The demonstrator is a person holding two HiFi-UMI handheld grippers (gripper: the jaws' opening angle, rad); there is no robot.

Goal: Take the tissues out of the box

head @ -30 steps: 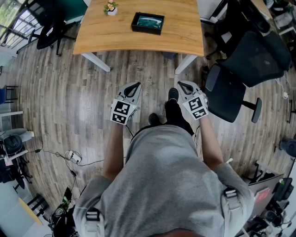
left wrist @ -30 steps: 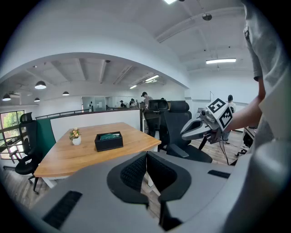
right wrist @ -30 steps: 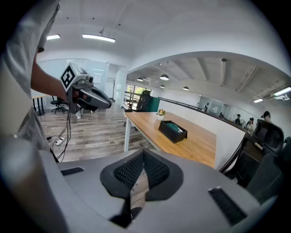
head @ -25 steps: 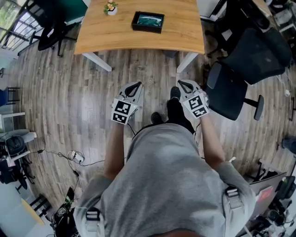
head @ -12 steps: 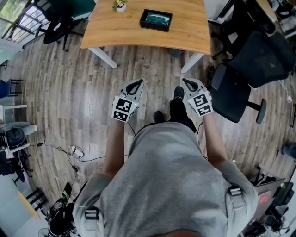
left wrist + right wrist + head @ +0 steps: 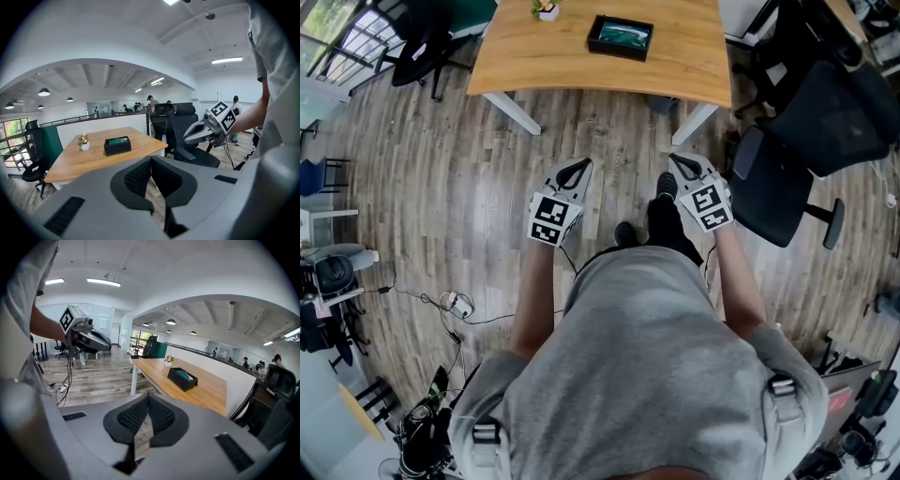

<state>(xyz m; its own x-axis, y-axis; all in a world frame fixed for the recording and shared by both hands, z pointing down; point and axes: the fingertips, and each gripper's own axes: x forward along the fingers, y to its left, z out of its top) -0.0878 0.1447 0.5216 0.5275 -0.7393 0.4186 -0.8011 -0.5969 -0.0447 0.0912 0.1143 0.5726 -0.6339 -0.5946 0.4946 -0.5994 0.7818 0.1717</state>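
On table (image 6: 546,58), tissue box (image 6: 621,37) well beyond left claw (image 6: 578,163), right claw (image 6: 676,158).

Grey short-sleeved shirt (image 6: 647,375), black shoes (image 6: 626,234), and pale grey left tongs (image 6: 578,164) and right tongs (image 6: 677,159) bearing black-and-white marker cubes (image 6: 548,218).

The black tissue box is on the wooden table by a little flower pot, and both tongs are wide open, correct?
Both the left tongs and the right tongs are shut and empty, as each gripper view shows. The black tissue box is on the wooden table by the flower pot.
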